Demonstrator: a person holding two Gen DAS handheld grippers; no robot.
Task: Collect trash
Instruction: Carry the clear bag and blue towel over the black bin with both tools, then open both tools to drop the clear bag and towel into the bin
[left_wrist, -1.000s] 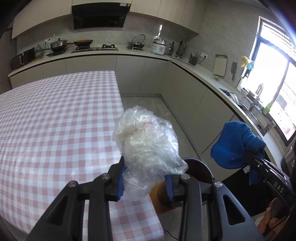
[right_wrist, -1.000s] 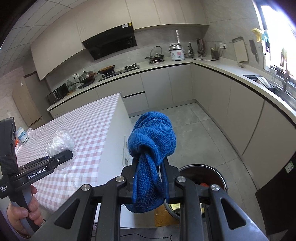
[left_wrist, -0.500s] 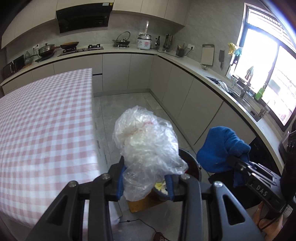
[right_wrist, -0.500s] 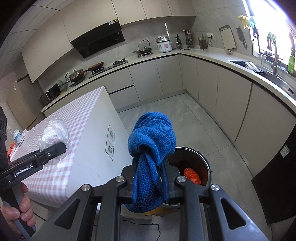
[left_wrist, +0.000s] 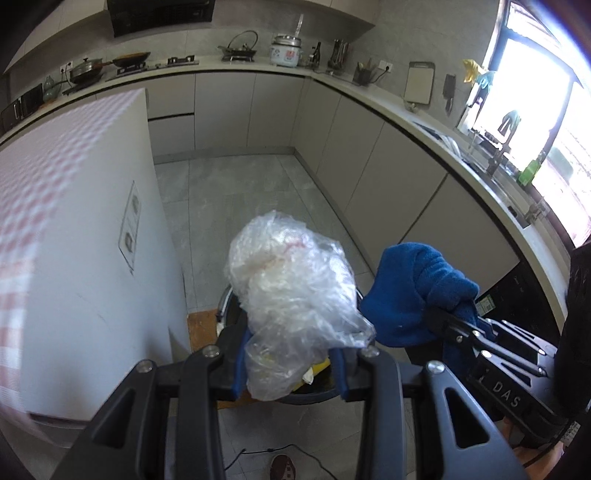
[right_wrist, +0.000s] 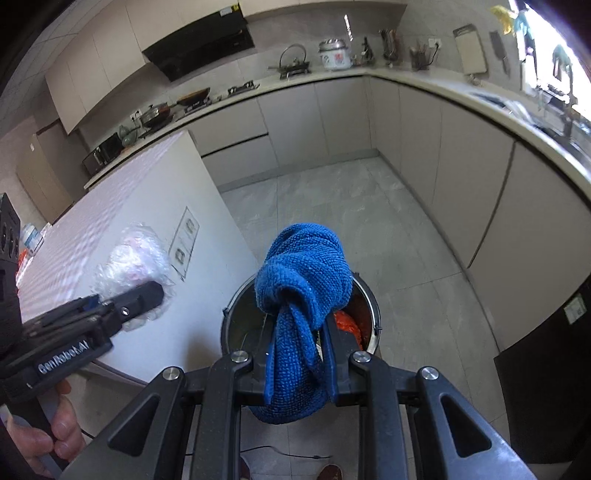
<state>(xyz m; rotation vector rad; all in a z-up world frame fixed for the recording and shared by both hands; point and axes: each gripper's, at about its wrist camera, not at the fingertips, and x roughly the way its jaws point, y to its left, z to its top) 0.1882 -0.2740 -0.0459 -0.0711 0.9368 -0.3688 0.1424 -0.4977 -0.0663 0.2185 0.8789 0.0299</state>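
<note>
Above the bin (right_wrist: 236, 317), clawed cloth (right_wrist: 303, 273) stands upright.

A kitchen island (left_wrist: 74, 206) under a pink-checked cloth (left_wrist: 48, 155) stands at left, twin sockets (left_wrist: 130, 225) set in its white end panel. Along the far wall, a black hood (right_wrist: 201, 48) hangs above a hob (left_wrist: 181, 61) bearing a lidded pan (left_wrist: 86, 70) and a wok (left_wrist: 131, 57). A kettle (left_wrist: 240, 46) and a white rice cooker (left_wrist: 286, 51) sit further right on the counter (left_wrist: 332, 77). A chopping board (left_wrist: 419, 85) leans against the right-hand wall near a cleaver (left_wrist: 448, 98). A tap (left_wrist: 496, 157) rises below the bright window (left_wrist: 535, 110). Grey tiles cover the floor (left_wrist: 236, 192).
</note>
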